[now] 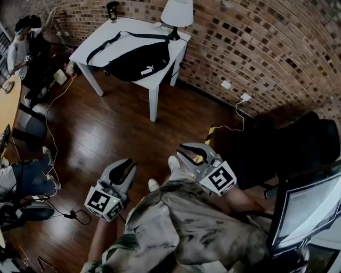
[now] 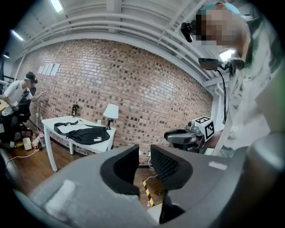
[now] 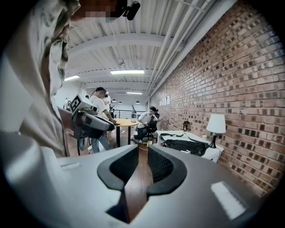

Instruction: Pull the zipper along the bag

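Head view: I hold the left gripper (image 1: 126, 169) and the right gripper (image 1: 187, 155) low in front of my body, above the dark wooden floor (image 1: 117, 128), both well apart from the work area. The black bag (image 1: 136, 61) lies on the white table (image 1: 106, 29) against the brick wall, its strap looped toward the far edge, with a lamp (image 1: 177, 13) at the table corner beside it. Left gripper view: the jaws of the left gripper (image 2: 143, 156) stand apart with nothing between them; only wall and floor show through the gap. The bag (image 2: 87, 134) rests on the table (image 2: 49, 122) far off to the left, and the right gripper (image 2: 173, 136) shows at mid-right. Right gripper view: the jaws of the right gripper (image 3: 143, 153) are spread by a narrow gap and grip nothing; floor shows between them. The bag (image 3: 185, 145) lies on the table (image 3: 209, 154) to the right, near the lamp (image 3: 216, 124).
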The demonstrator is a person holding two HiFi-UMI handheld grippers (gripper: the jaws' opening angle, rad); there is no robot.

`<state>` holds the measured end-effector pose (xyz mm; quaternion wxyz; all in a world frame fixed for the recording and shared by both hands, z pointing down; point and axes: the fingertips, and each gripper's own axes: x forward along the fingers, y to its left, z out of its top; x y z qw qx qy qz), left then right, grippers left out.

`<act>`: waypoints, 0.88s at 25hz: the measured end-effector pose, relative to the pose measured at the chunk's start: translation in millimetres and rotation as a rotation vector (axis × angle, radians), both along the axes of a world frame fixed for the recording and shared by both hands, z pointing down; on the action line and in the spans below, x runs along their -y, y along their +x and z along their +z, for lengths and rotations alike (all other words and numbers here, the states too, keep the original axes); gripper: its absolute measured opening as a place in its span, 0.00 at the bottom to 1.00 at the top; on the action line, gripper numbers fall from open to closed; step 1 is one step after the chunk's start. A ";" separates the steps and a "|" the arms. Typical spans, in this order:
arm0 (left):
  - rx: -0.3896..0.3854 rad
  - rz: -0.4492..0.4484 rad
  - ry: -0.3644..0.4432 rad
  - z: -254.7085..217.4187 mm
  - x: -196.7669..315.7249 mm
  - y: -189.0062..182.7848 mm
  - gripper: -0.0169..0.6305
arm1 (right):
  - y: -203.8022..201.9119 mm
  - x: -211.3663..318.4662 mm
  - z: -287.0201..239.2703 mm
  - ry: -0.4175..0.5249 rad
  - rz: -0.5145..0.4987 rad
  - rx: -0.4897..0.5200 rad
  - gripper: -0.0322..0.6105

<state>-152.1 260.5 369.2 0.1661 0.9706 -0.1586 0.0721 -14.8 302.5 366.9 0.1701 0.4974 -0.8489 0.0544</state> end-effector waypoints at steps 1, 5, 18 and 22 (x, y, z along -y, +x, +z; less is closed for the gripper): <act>0.005 0.004 0.001 0.3 -2.4 -1.9 0.16 | -3.8 -2.0 0.6 -0.003 0.001 0.005 0.16; 0.032 0.003 -0.007 -6.3 -9.3 -7.1 0.16 | -15.8 -6.6 -3.5 0.025 -0.016 0.017 0.16; 0.003 0.026 -0.014 1.5 -50.1 9.9 0.16 | -3.6 -49.9 -12.8 0.061 -0.035 -0.035 0.14; 0.006 0.002 -0.009 5.4 -41.3 2.8 0.16 | -8.6 -32.3 -12.7 0.064 -0.043 0.000 0.14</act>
